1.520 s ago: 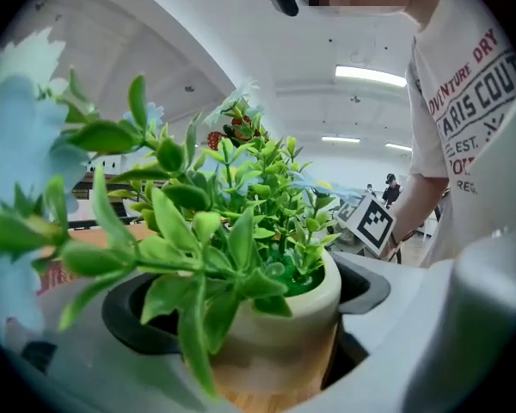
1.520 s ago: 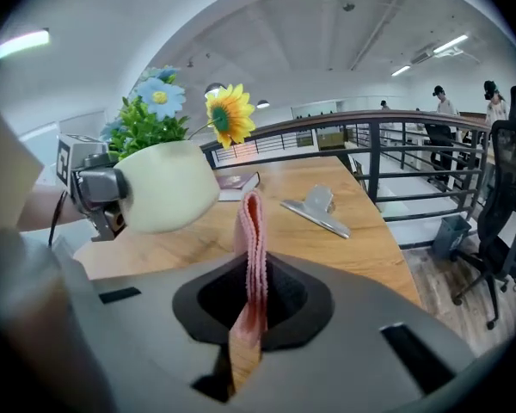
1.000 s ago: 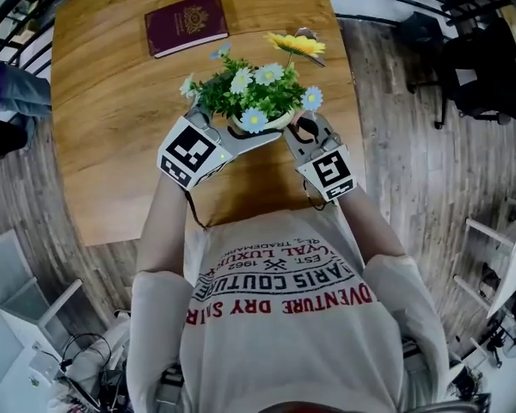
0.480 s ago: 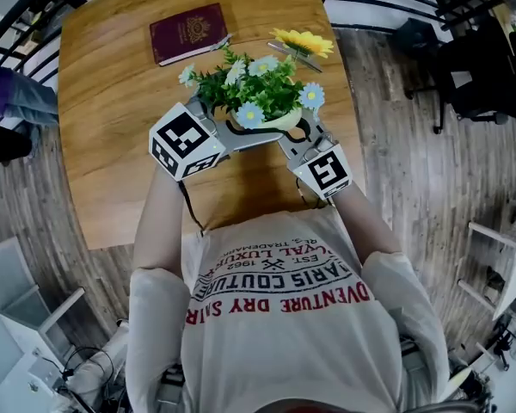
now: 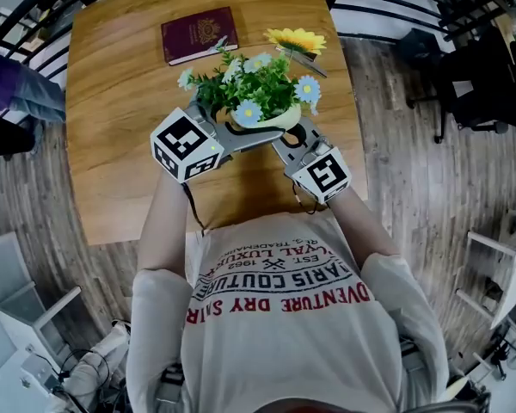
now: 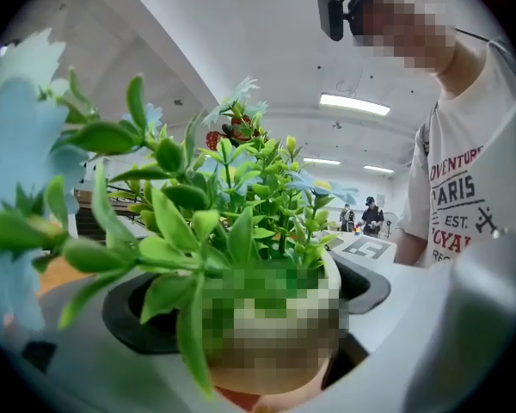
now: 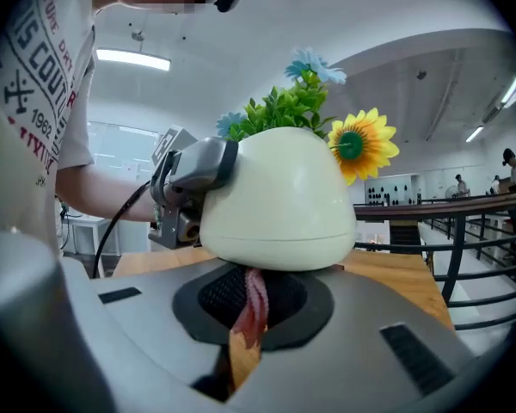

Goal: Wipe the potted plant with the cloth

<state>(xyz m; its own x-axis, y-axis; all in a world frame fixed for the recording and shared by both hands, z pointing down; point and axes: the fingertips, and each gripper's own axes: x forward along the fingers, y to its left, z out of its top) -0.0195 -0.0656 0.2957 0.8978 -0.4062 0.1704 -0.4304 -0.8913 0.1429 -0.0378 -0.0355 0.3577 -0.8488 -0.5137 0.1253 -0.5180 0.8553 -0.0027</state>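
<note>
Potted plant (image 5: 254, 89) nearer passport (image 5: 199, 34) | left claw (image 5: 239, 134) gripping it | right claw (image 5: 292, 132): cloth (image 7: 253, 312)

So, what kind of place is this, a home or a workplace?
Probably a workplace, a large open hall or office floor rather than a home: long strip lights on a high ceiling, a black metal railing behind the wooden table, and a dark office chair nearby.

Wooden worktop (image 5: 120, 144) on grey plank floor (image 5: 396, 162). Black railing (image 7: 455, 256) beyond far edge. Black chair (image 5: 482, 76) at right. Ceiling strip lights (image 6: 354, 104) lit.
</note>
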